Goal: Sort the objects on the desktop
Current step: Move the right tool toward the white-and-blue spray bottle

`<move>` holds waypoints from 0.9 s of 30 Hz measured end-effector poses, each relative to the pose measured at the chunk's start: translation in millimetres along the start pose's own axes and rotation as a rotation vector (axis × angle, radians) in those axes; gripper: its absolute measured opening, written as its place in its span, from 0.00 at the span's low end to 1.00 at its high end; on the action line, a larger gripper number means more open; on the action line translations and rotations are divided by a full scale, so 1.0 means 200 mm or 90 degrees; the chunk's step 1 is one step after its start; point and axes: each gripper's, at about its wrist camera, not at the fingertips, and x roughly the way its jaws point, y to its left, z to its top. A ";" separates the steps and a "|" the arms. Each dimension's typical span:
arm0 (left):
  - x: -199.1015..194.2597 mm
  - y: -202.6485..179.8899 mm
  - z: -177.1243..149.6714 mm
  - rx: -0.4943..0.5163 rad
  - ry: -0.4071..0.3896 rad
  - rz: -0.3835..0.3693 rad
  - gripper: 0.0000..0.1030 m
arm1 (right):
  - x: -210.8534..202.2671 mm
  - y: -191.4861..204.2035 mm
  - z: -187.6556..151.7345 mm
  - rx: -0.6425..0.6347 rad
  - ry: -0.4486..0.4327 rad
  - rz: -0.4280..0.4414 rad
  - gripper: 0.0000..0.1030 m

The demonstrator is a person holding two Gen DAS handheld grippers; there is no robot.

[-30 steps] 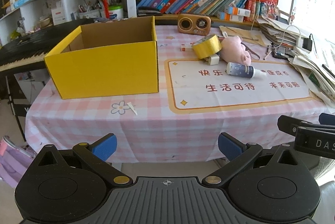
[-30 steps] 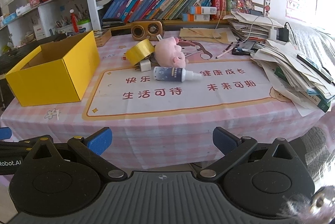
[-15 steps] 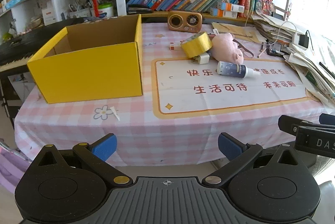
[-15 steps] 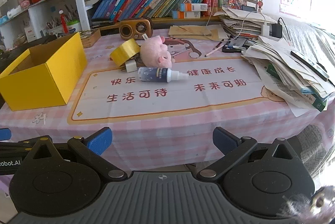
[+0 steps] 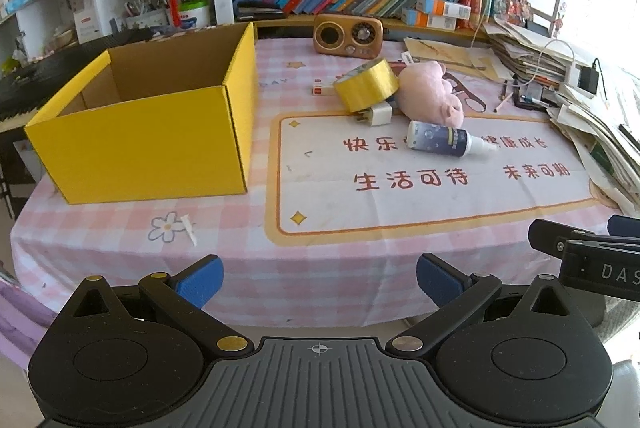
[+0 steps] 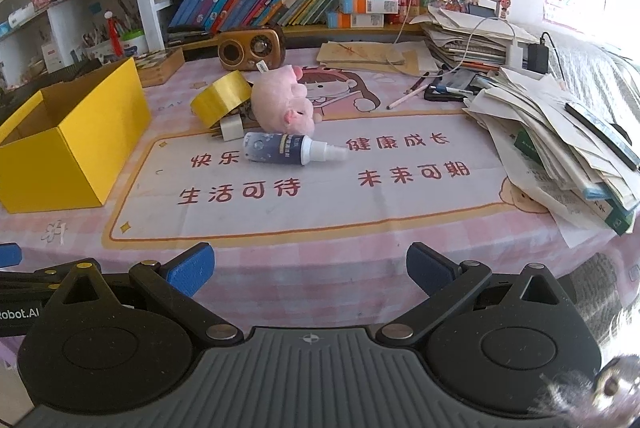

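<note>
Right wrist view is showing the yellow box [image 6: 72,144] sitting empty left of the spray bottle [image 6: 286,149], whose long axis is lying crosswise, straight ahead of the released right hand-held gripper [image 6: 310,264], the nearer of 2; the left hand-held gripper [image 5: 318,274] is likewise spread. Plush pig [image 6: 282,104] and tape roll [image 6: 220,96] are crowding behind it.

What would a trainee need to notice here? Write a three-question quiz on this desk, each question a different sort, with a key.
1. True or false: the yellow box already holds the pink plush toy.
2. Multiple choice: the spray bottle is A) upright, B) lying on its side, C) inside the box.
3. Fill in: the roll of yellow tape leans over a small white ____.

Key: 1 false, the toy lies on the table beside the tape. 2 B. 3 charger plug. Both the left gripper and the right gripper are open and hold nothing.
</note>
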 end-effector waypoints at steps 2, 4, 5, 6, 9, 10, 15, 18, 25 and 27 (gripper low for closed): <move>0.02 -0.01 0.01 -0.006 0.001 0.006 1.00 | 0.03 -0.01 0.02 -0.006 0.003 0.005 1.00; 0.04 -0.03 0.03 -0.013 0.002 0.015 1.00 | 0.05 -0.02 0.04 -0.014 0.006 0.013 1.00; 0.05 -0.03 0.03 -0.016 0.003 0.019 1.00 | 0.07 -0.03 0.05 -0.018 0.007 0.017 1.00; 0.06 -0.04 0.04 -0.020 0.004 0.022 1.00 | 0.08 -0.03 0.07 -0.022 0.008 0.021 1.00; 0.09 -0.06 0.06 -0.030 0.005 0.030 1.00 | 0.13 -0.05 0.10 -0.036 0.011 0.036 1.00; 0.10 -0.07 0.07 -0.033 0.004 0.032 1.00 | 0.14 -0.06 0.11 -0.041 0.011 0.042 1.00; 0.15 -0.11 0.12 -0.057 -0.001 0.035 1.00 | 0.22 -0.11 0.18 -0.063 0.010 0.076 0.98; 0.18 -0.15 0.15 -0.069 -0.003 0.040 1.00 | 0.26 -0.14 0.23 -0.077 0.009 0.103 0.95; 0.23 -0.22 0.20 -0.084 -0.007 0.052 1.00 | 0.36 -0.20 0.31 -0.102 0.019 0.148 0.82; 0.24 -0.24 0.21 -0.086 -0.007 0.058 1.00 | 0.39 -0.21 0.32 -0.109 0.024 0.159 0.75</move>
